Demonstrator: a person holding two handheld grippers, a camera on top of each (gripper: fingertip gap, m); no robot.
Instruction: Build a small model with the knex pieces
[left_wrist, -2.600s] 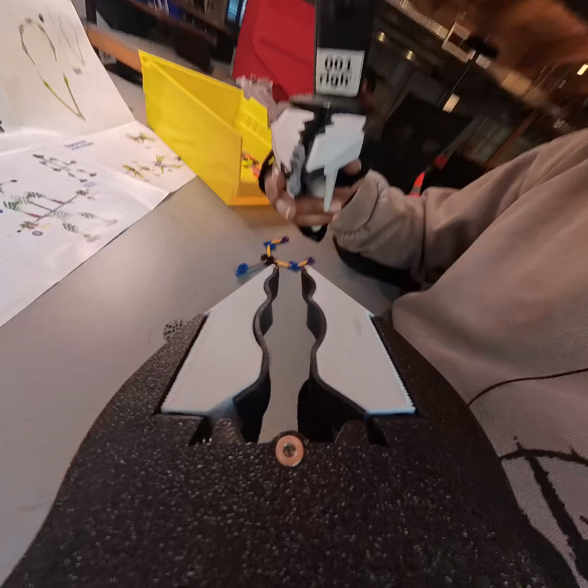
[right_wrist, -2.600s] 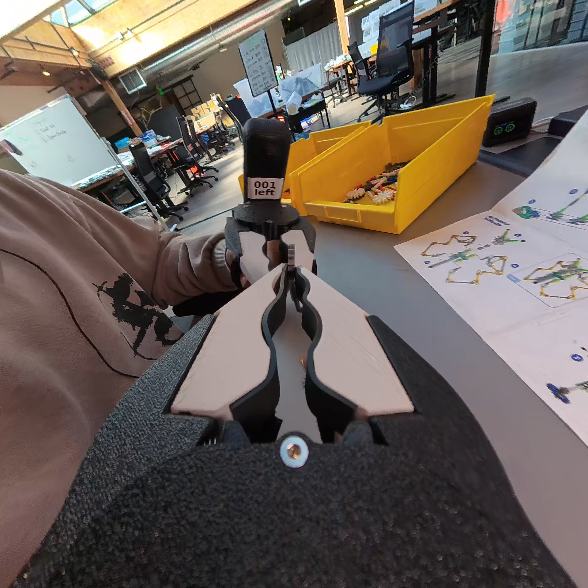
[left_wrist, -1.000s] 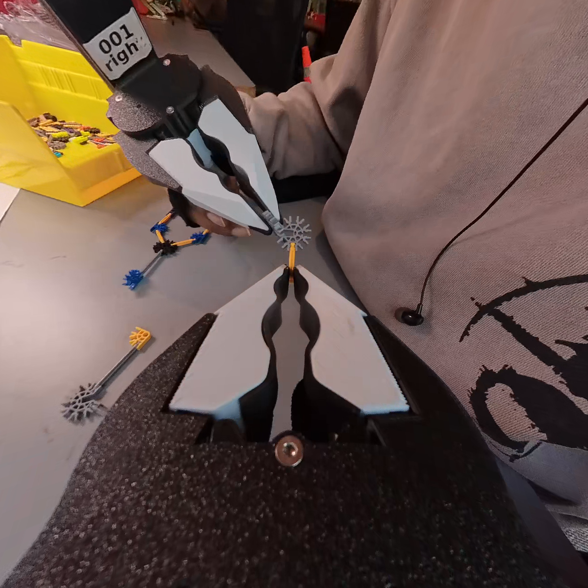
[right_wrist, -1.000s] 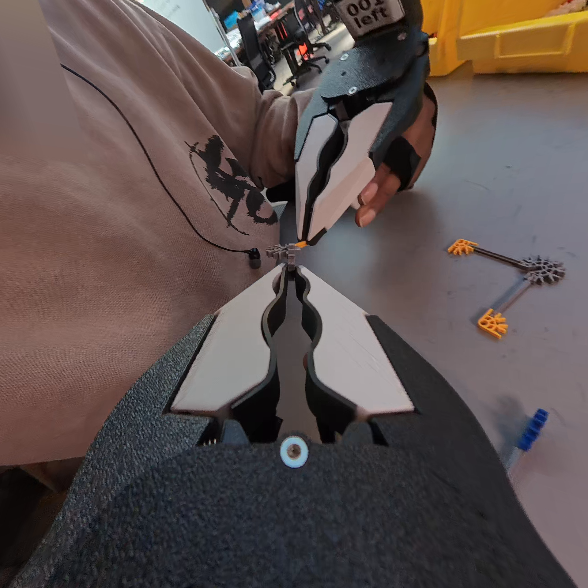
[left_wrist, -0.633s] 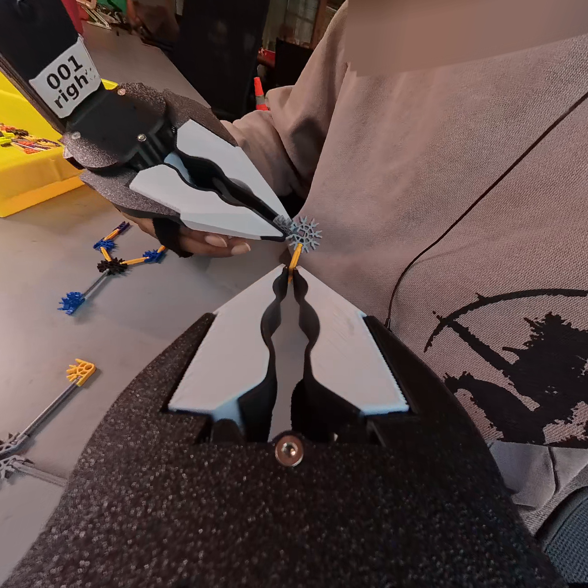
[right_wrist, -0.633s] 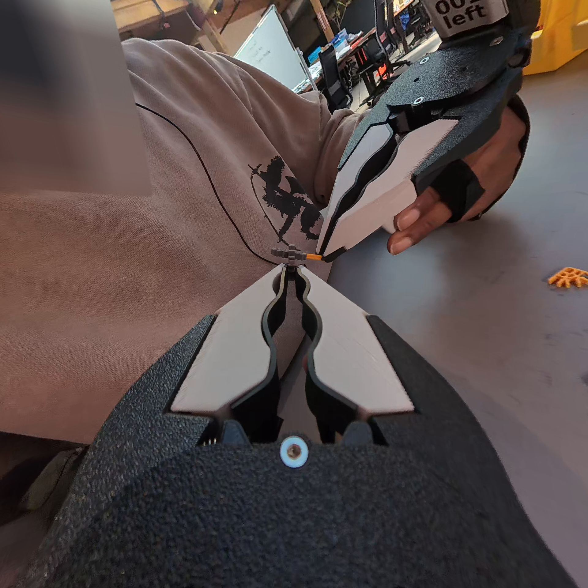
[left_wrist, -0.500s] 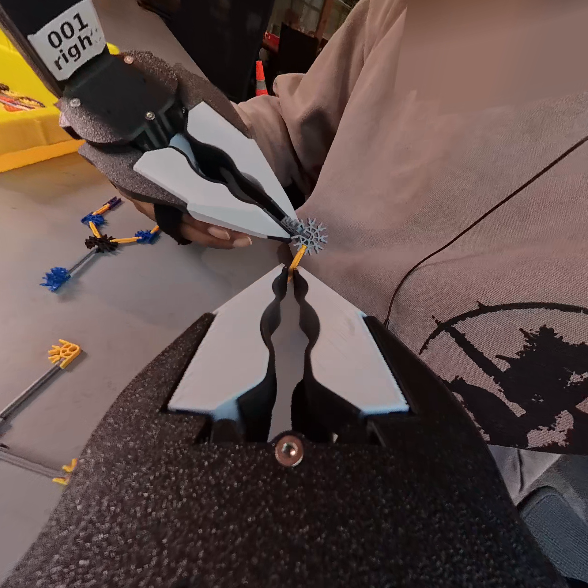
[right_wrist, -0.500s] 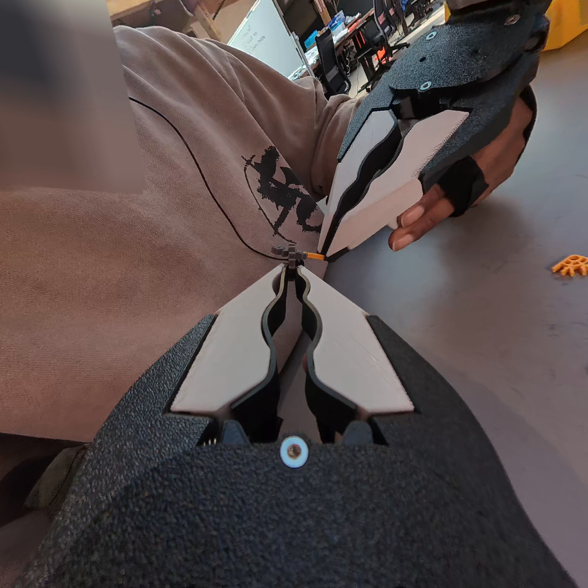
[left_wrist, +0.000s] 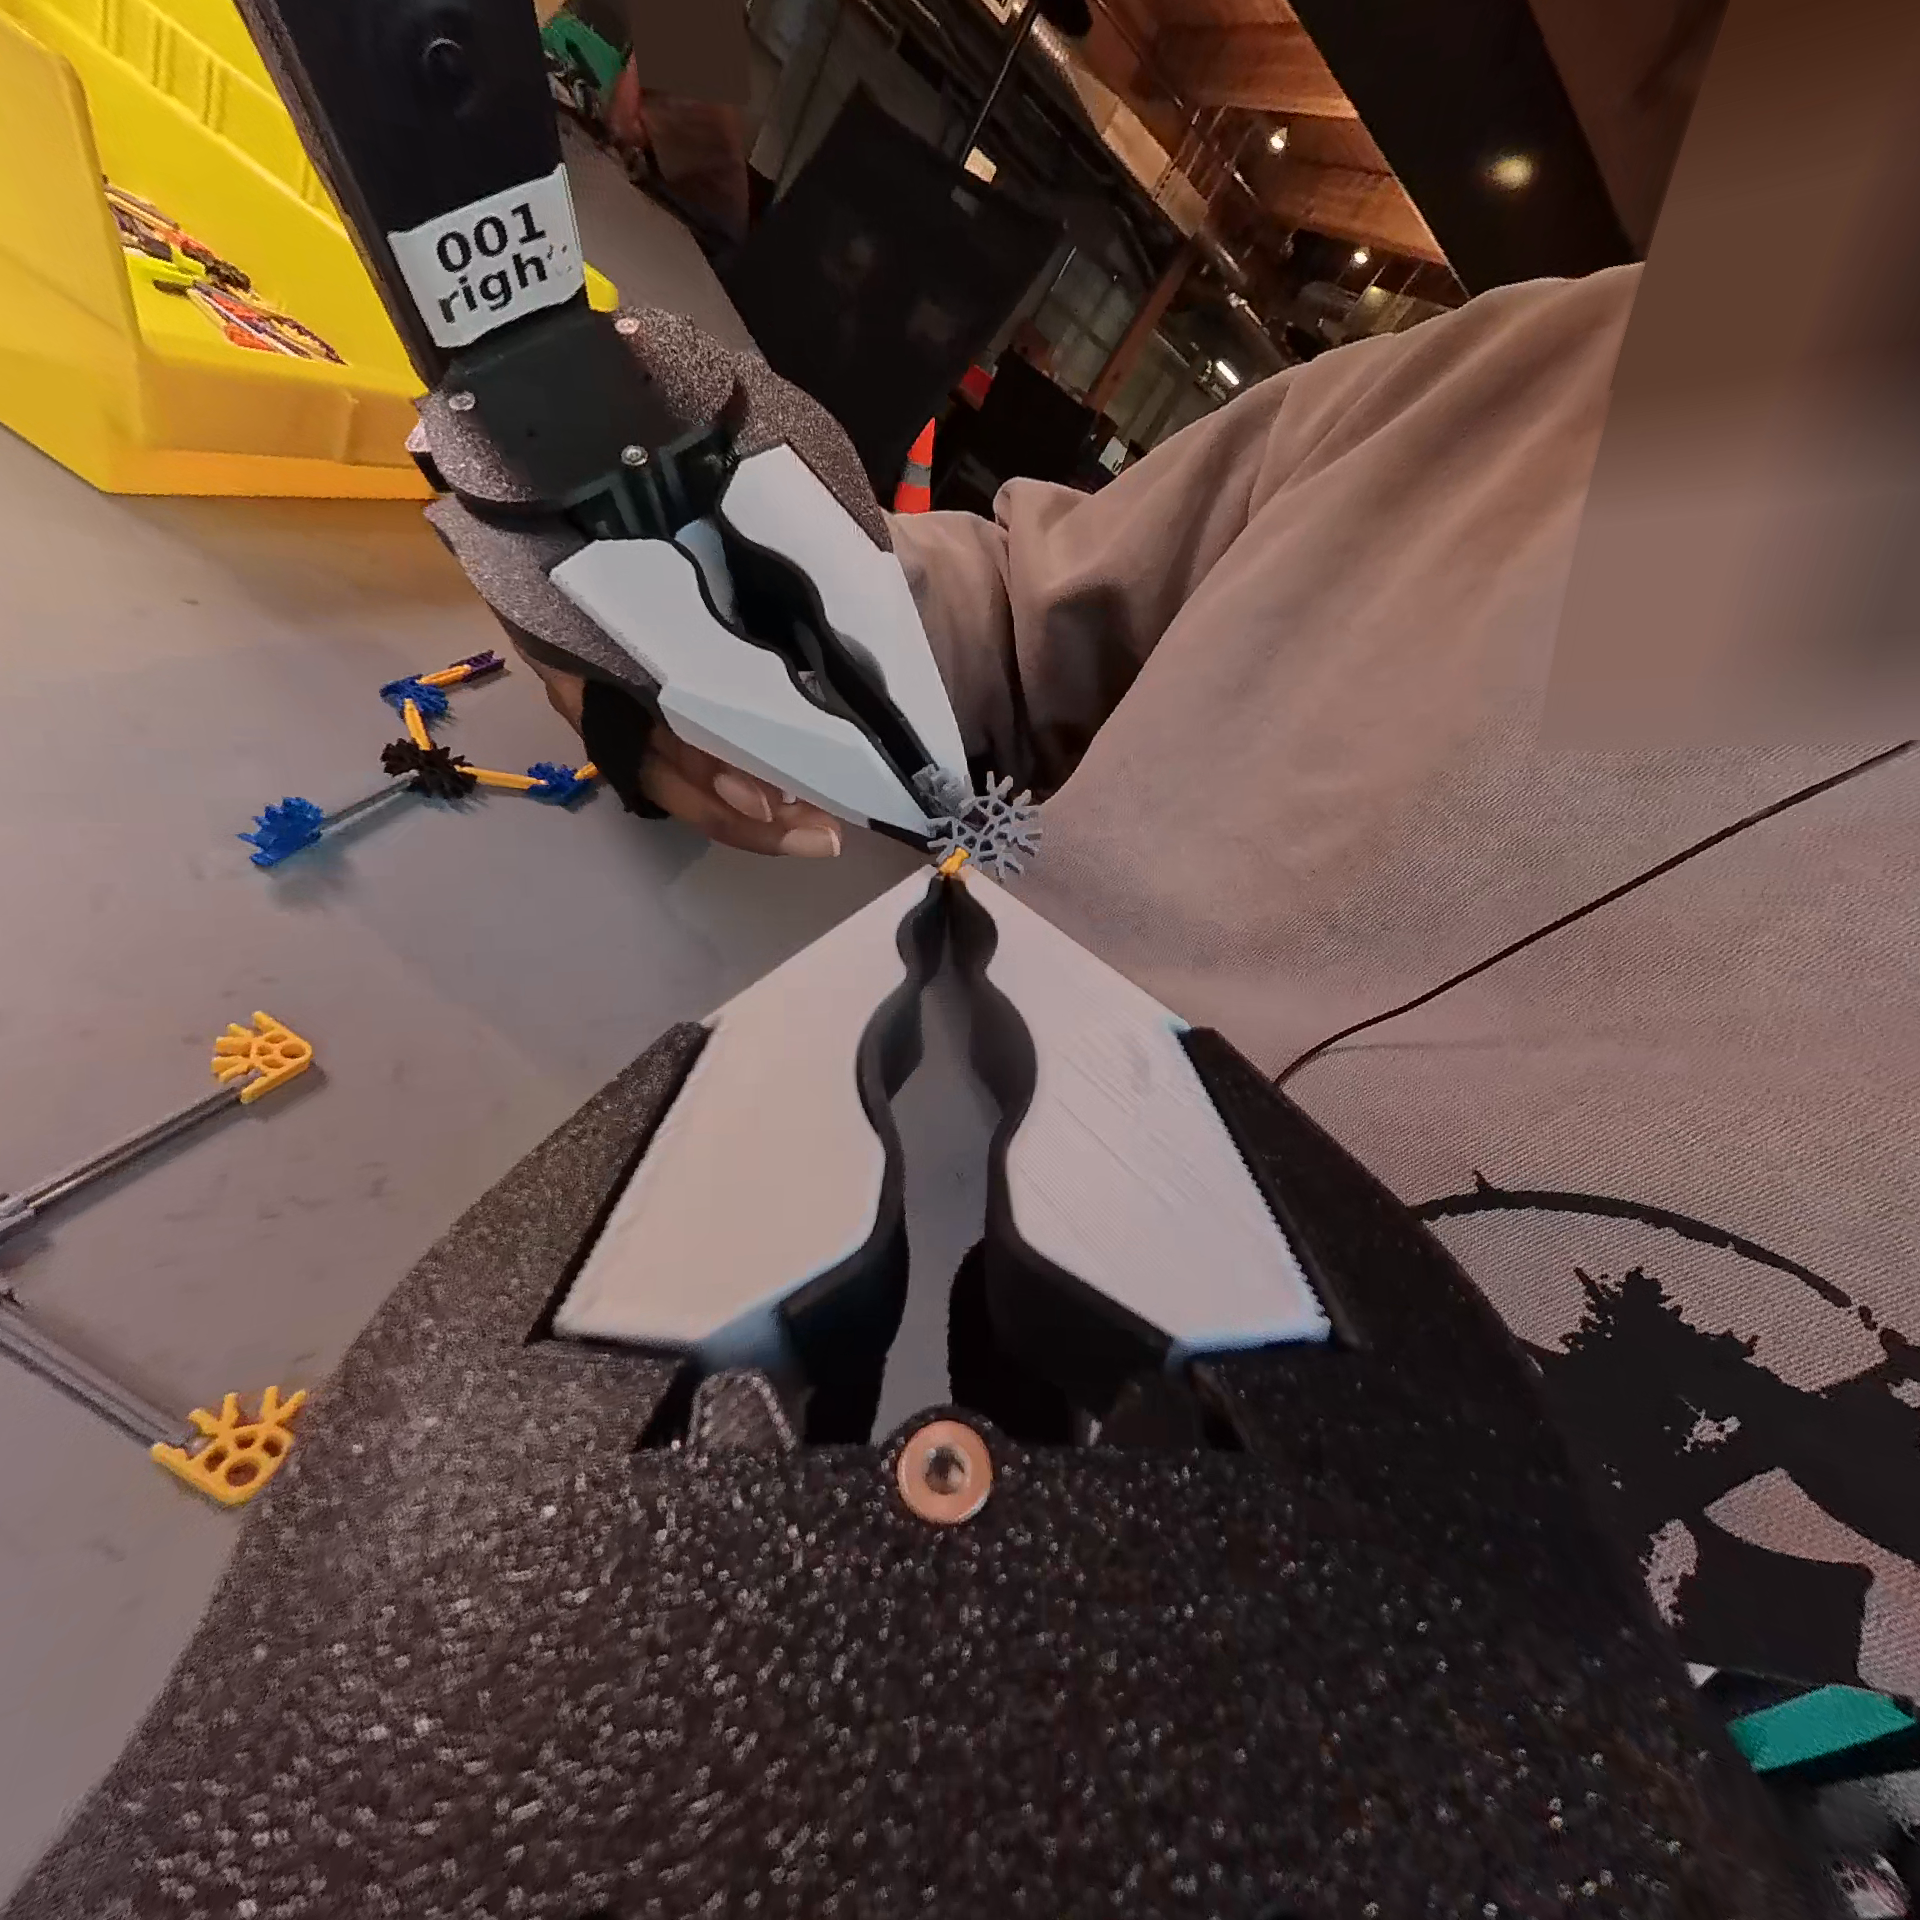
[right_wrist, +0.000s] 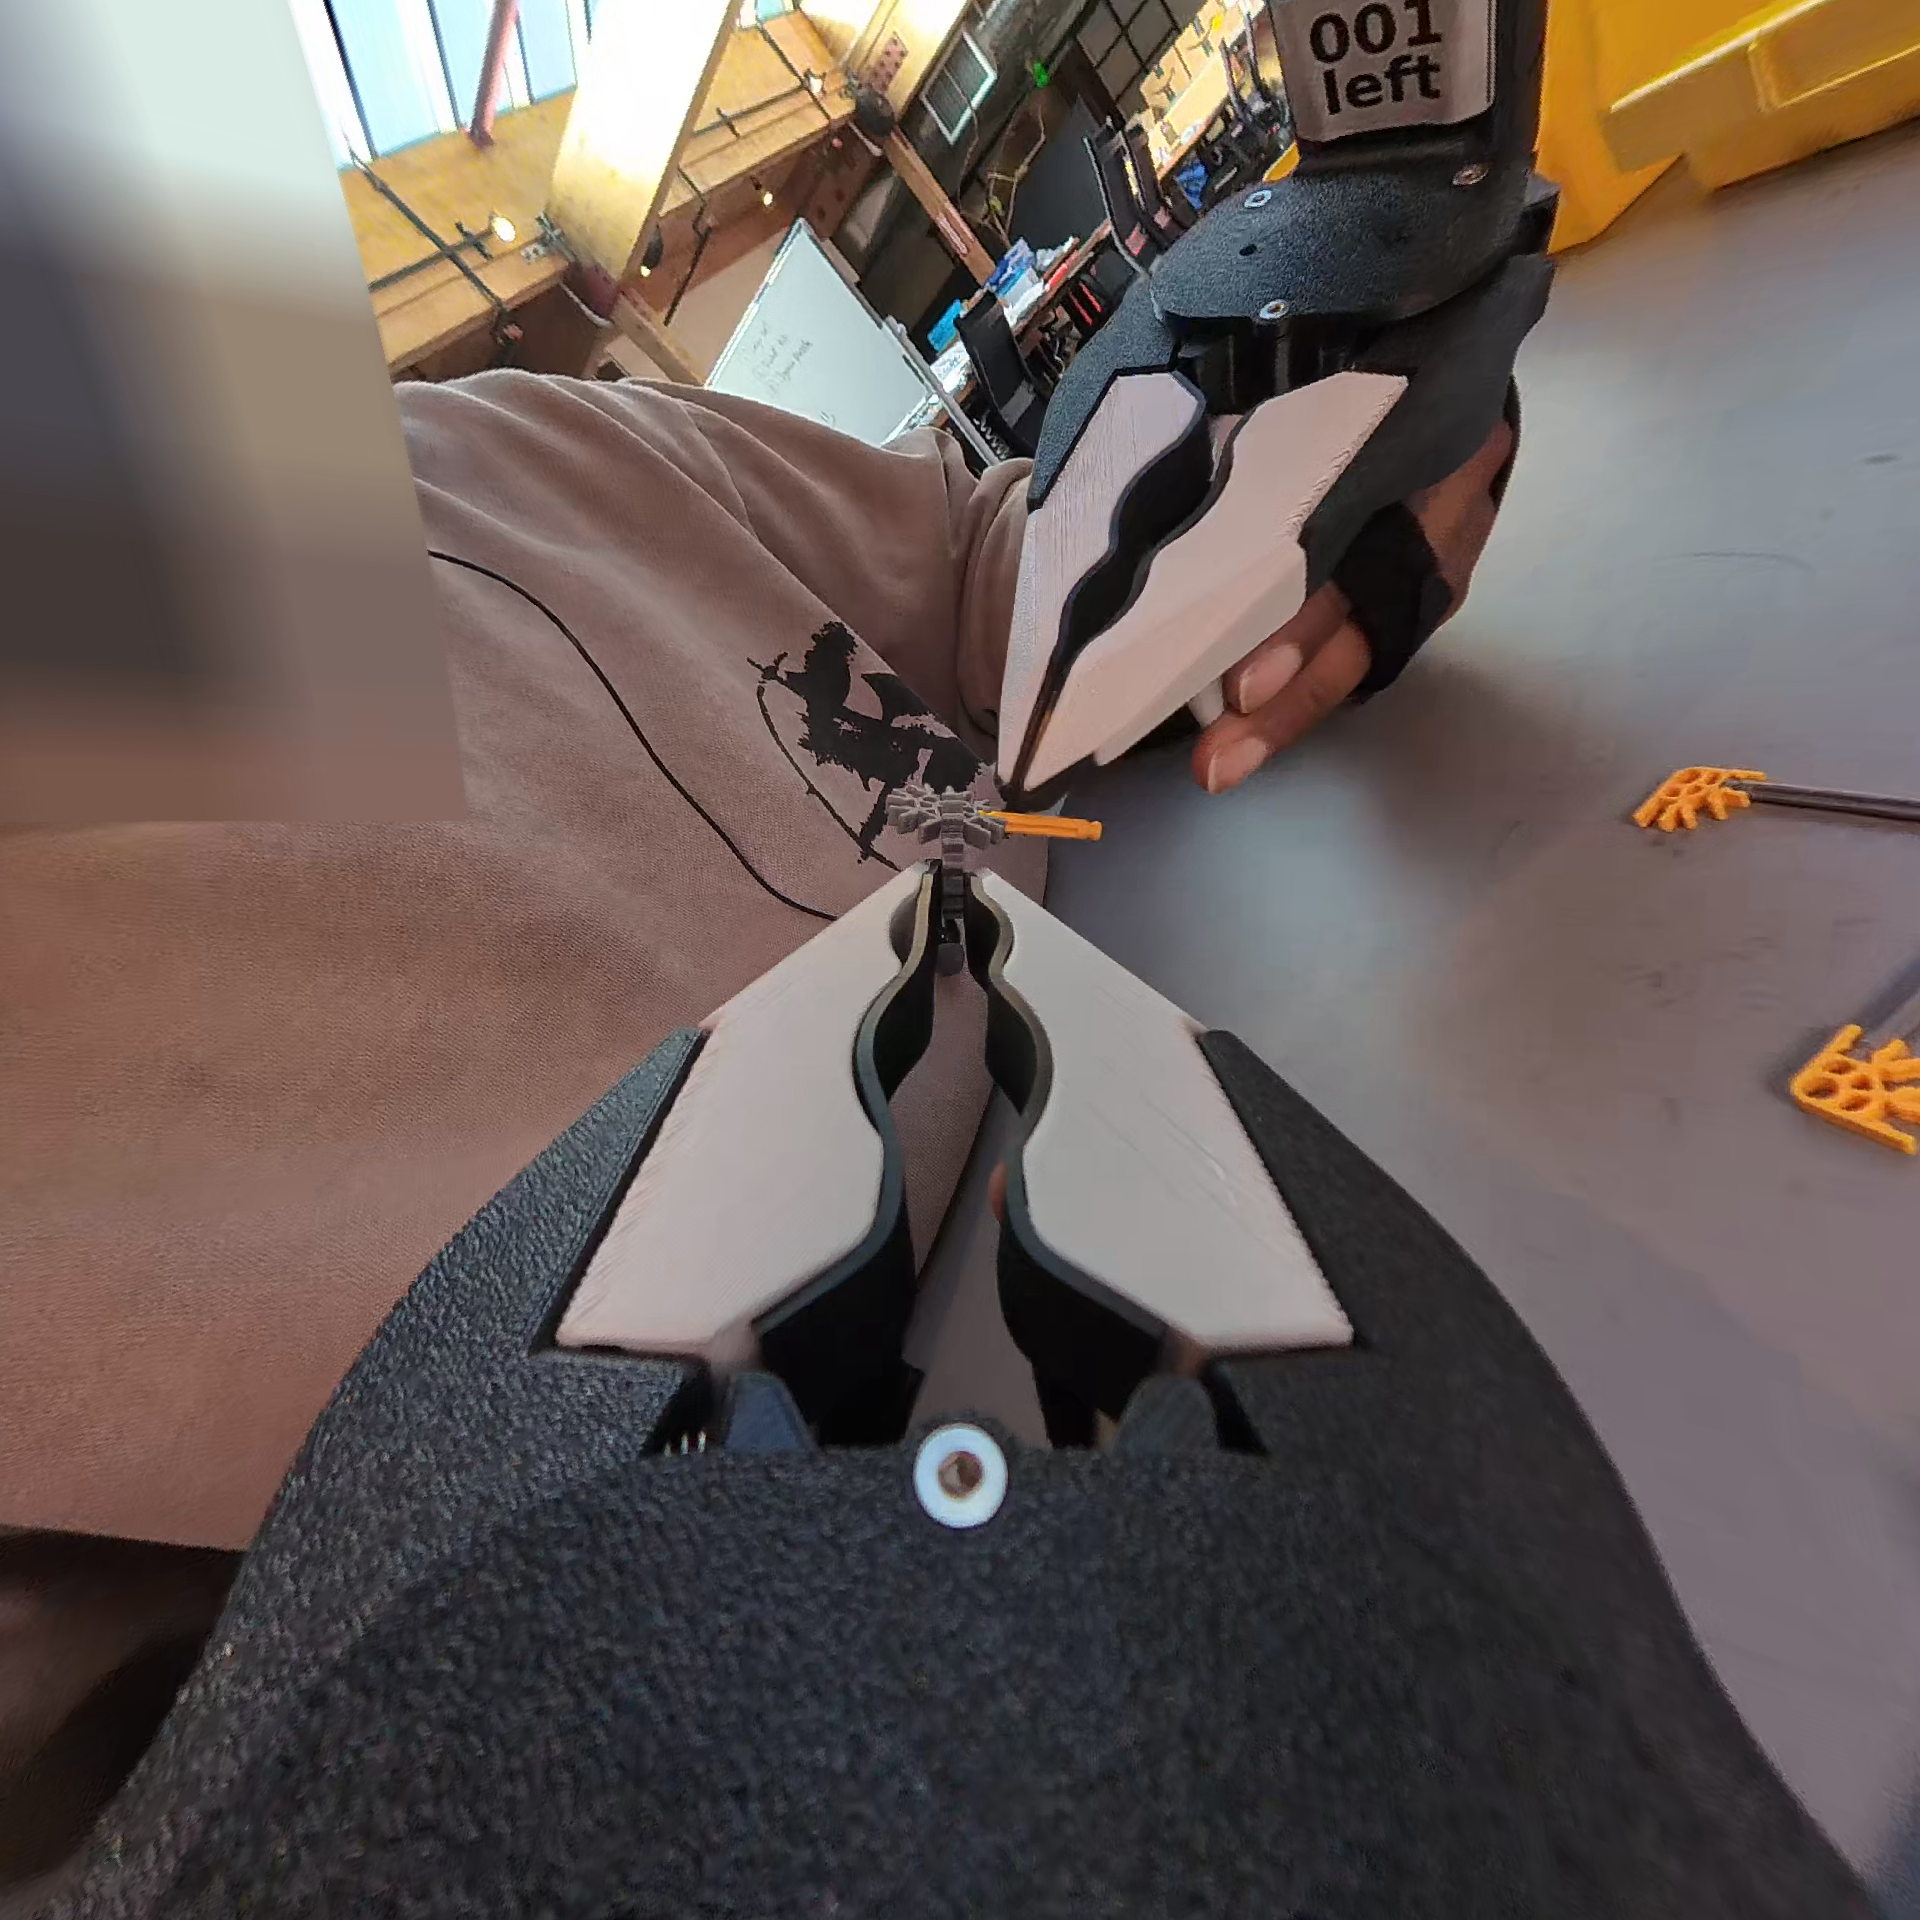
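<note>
My right gripper (right_wrist: 948, 875) is shut on a grey snowflake-shaped connector (right_wrist: 933, 816) and holds it above the table edge, close to the person's beige sweatshirt. A short orange rod (right_wrist: 1044, 827) sticks sideways out of the connector. My left gripper (left_wrist: 951, 881) is shut, its tips pinching the orange rod (left_wrist: 954, 860) right at the connector (left_wrist: 992, 823). In the right wrist view the left gripper (right_wrist: 1023, 792) comes in from the upper right, and the rod's free end shows past its tips. The right gripper (left_wrist: 928, 816) shows from the upper left in the left wrist view.
On the grey table (left_wrist: 312, 935) lie a blue, black and orange rod assembly (left_wrist: 426, 769) and grey rods with orange connectors (left_wrist: 260, 1049) (right_wrist: 1694, 798). A yellow bin (left_wrist: 156, 343) of parts stands behind. The person's sweatshirt (left_wrist: 1455, 831) is close behind the grippers. Left and right tips are no more than a few centimetres apart.
Both grippers have tilted up and drawn closer at the tips. The rod now sits deeper in the connector, and its free end shows past the left tips.
</note>
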